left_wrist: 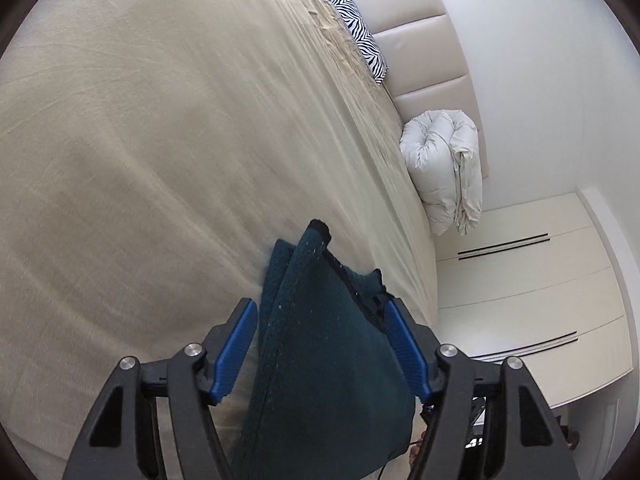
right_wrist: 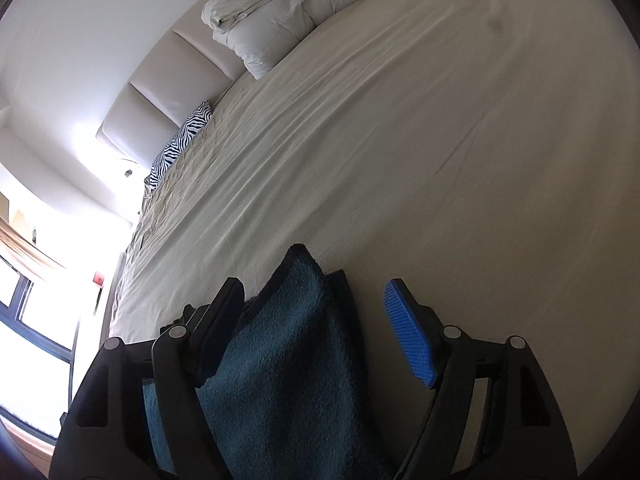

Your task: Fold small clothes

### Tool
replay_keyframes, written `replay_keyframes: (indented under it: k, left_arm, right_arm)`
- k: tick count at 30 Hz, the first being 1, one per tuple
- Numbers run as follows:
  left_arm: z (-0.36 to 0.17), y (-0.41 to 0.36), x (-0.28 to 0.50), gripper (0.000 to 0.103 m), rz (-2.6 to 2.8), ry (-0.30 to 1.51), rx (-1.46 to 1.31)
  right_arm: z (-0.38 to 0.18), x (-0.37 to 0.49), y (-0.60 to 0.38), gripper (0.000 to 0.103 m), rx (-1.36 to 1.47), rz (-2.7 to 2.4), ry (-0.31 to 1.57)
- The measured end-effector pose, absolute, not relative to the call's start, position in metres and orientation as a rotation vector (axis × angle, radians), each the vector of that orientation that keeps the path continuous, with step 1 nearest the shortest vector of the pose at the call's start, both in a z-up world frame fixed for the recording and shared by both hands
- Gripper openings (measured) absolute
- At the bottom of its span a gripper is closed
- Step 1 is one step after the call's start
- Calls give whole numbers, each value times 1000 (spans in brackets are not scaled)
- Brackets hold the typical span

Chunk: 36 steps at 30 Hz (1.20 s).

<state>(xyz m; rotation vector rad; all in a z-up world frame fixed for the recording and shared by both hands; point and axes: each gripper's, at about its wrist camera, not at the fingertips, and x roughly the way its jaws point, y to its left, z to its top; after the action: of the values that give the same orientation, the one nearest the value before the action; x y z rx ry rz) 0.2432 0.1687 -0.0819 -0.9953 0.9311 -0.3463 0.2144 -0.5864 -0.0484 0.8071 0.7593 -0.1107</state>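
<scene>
Between both parted jaws, teal cloth (left_wrist: 320,360) overhangs bed (left_wrist: 160,140).

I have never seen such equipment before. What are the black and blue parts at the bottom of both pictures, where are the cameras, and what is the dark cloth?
There is no robot here. A person holds a two-finger tool in each hand, and each carries a wide-angle camera looking forward along its fingers. One picture is from the left tool, the other from the right tool. The blue ribbed pads are the gripping faces. Both tools stand open, with a dark teal knitted garment between the fingers, not clamped. Below lies a bed with a beige sheet, a zebra-print pillow and a rolled white duvet by the headboard.
</scene>
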Motion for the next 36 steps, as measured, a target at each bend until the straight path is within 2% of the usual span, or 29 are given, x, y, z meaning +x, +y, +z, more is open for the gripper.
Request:
replay_keyframes:
  k: [2,9,14,17,18,19,21,22,26,27,28,30,33,36]
  left_arm:
    - [-82,157,227,68,-358,942,-928]
    - [-90,132,186,68,-304,956,-709]
    - [-93,130,180,61,-288,937,-669]
    - [-94,127,177,41,-283,946,-633]
    - [-95,125,176,27,-285,956,-614]
    - [-95,122,176,16,-281,965,-598]
    - [-95,120,170,16,-277,959,-578]
    - [-94,118,167,15,-271,954,-567]
    - [-90,115,160,16,-255,945,-542]
    - [-90,115,159,19,-248,946,-544]
    - [-91,117,157,27,-246,949,-549]
    - [-92,118,154,31,-245,942,-554]
    - [-92,113,152,31,-241,938,-533]
    - [-91,110,152,21,-237,939,-522]
  right_arm:
    - [-43,204,-576,71,731,-105,794]
    - [-36,168,-538,53,442,-131,884]
    - [-43,147,-518,48,290,-172,934]
    - [-51,128,-521,38,287,-161,954]
    - [-52,122,-522,33,299,-155,952]
    - [-52,119,-523,32,308,-150,948]
    - [-50,114,-523,28,317,-160,936]
    - [-50,112,-524,22,326,-159,930]
    - [-49,105,-526,22,362,-155,921]
    - [-49,104,-528,22,376,-156,919]
    - [-49,102,-531,22,401,-151,914]
    - [-47,99,-536,22,443,-146,900]
    - [-49,97,-537,22,455,-140,908]
    - [-55,98,-535,23,453,-127,942]
